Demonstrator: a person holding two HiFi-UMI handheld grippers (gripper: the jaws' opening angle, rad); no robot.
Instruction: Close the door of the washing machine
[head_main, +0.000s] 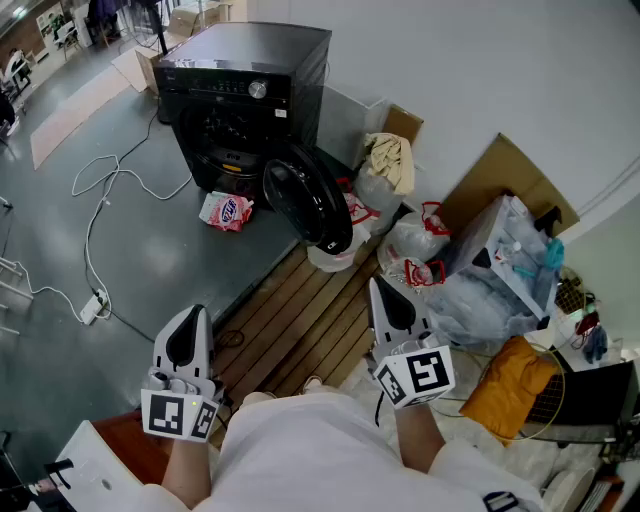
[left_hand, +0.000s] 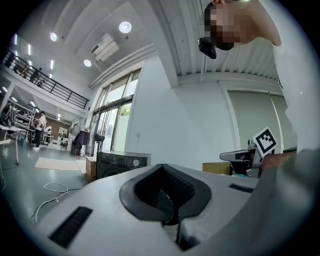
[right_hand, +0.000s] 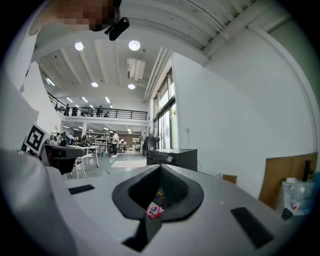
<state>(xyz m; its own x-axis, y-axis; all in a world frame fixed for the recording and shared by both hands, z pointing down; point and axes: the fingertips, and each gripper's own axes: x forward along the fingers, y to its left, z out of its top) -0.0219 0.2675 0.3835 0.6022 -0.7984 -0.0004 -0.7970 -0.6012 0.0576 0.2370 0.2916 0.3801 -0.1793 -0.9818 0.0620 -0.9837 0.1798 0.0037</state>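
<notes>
Seen from above, a boxy black washing machine (head_main: 245, 90) stands on a smooth grey floor (head_main: 150, 250) against a white wall, well ahead of us. Its top is flat and matte, with a silver dial on the control strip. Its round door (head_main: 305, 205), dark and glossy with a thick rim, hangs wide open, swung out to the machine's right over the near edge of a deck of wooden slats (head_main: 300, 320).

Both of our tools are held low and near us, well apart from the machine. The left hand-held gripper (head_main: 192, 322) and the right hand-held gripper (head_main: 384, 295) are pale grey plastic with black padded insides. Each has its jaws pressed together into a point, pinching nothing.

A crumpled pink and white packet (head_main: 227, 211) lies on the floor just in front of the machine. A thin white cable (head_main: 100, 190) loops across the floor to the left. To the right of the door sit knotted clear plastic bags (head_main: 410, 240), a beige cloth (head_main: 390, 160) and flat brown cardboard (head_main: 505, 170)
</notes>
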